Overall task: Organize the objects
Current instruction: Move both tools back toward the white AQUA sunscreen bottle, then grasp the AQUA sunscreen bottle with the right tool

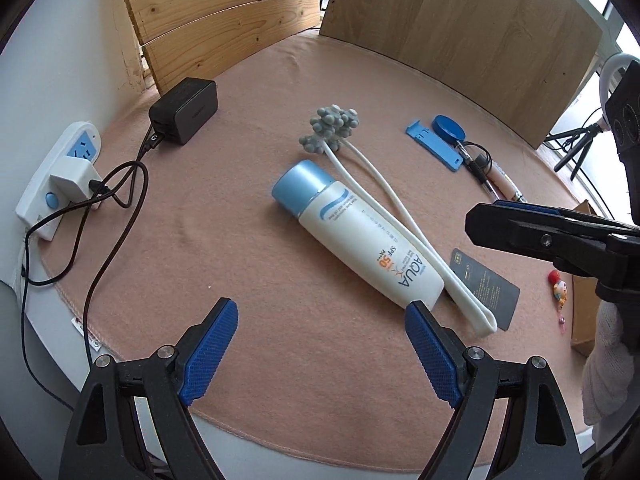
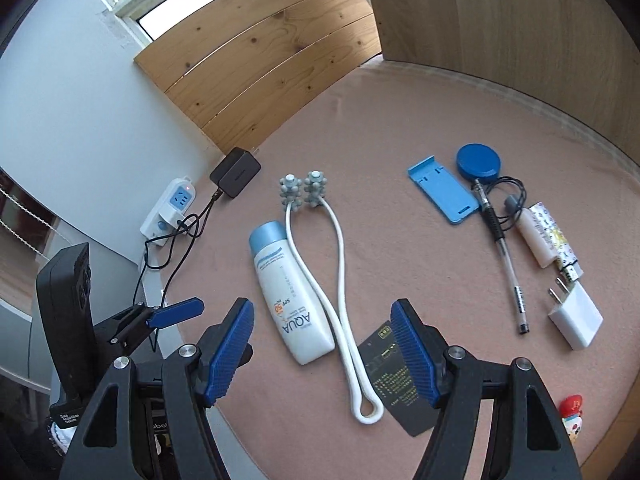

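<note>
Mat: we've got a round pink felt mat (image 2: 400, 128) with everything spread on it, so we'll place things relative to the bottle.
Bottle: white plastic sunscreen bottle with a pale blue cap (image 2: 286, 292) (image 1: 360, 240), lying flat about mid-mat, base toward us.
Massager: white looped cord massager with grey knobbly heads (image 2: 340, 280) (image 1: 384, 200), touching the bottle's right side, loop end by the base.
Card: flat black card with gold print (image 2: 396, 380), just right of the bottle's base, under the loop end.
Small stuff: blue plastic phone stand (image 2: 442, 194), round blue lid (image 2: 478, 162), clear pen (image 2: 504, 256) and white plug (image 2: 576, 316), well right of the bottle.
Left gripper (image 1: 320, 344): jaws released and wide, nothing between them, hovering near the bottle's base.
Right gripper (image 2: 322, 344): also released, empty, the bottle's base and the cord loop showing between its jaws.
Tip: we reckon the bottle goes first. Straddle its body crosswise, keep the cord out of the pinch, and squeeze mid-body so it doesn't pivot.
</note>
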A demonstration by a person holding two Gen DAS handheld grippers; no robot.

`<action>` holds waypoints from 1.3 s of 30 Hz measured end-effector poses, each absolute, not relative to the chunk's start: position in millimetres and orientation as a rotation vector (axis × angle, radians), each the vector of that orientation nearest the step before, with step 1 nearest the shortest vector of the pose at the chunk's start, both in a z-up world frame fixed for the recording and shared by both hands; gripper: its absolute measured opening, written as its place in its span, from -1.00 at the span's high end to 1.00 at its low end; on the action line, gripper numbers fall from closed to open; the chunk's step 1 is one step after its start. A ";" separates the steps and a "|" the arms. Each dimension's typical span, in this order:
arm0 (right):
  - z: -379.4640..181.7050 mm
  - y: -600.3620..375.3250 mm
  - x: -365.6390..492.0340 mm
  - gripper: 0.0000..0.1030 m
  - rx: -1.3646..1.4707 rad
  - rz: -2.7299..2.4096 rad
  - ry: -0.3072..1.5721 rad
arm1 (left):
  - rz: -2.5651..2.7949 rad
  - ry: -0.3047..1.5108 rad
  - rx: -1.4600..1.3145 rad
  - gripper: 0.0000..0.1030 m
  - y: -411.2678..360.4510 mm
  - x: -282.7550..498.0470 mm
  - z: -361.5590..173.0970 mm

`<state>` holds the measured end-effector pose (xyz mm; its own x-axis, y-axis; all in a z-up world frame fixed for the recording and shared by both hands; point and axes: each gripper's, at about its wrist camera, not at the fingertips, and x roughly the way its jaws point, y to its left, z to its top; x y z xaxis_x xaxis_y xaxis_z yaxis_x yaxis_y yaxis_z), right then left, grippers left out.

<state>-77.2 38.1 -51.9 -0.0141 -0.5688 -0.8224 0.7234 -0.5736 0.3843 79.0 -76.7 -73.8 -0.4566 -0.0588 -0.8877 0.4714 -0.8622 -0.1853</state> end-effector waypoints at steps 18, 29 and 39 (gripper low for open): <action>-98.6 -35.3 -65.9 0.26 1.396 -1.604 0.371 | -2.333 0.673 1.406 -0.74 -101.2 92.4 -79.6; -104.0 -48.4 -68.0 0.25 1.447 -1.555 0.347 | -2.394 0.662 1.407 -0.73 -99.1 78.5 -81.3; -113.4 -58.4 -69.0 0.25 1.489 -1.516 0.291 | -2.446 0.704 1.428 -0.68 -107.9 61.0 -90.6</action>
<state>-69.0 -58.4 -113.4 0.2007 -0.4483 -0.8710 0.7389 -0.5145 0.4351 61.0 -107.9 -90.6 -0.5024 0.0480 -0.8633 0.4183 -0.8603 -0.2913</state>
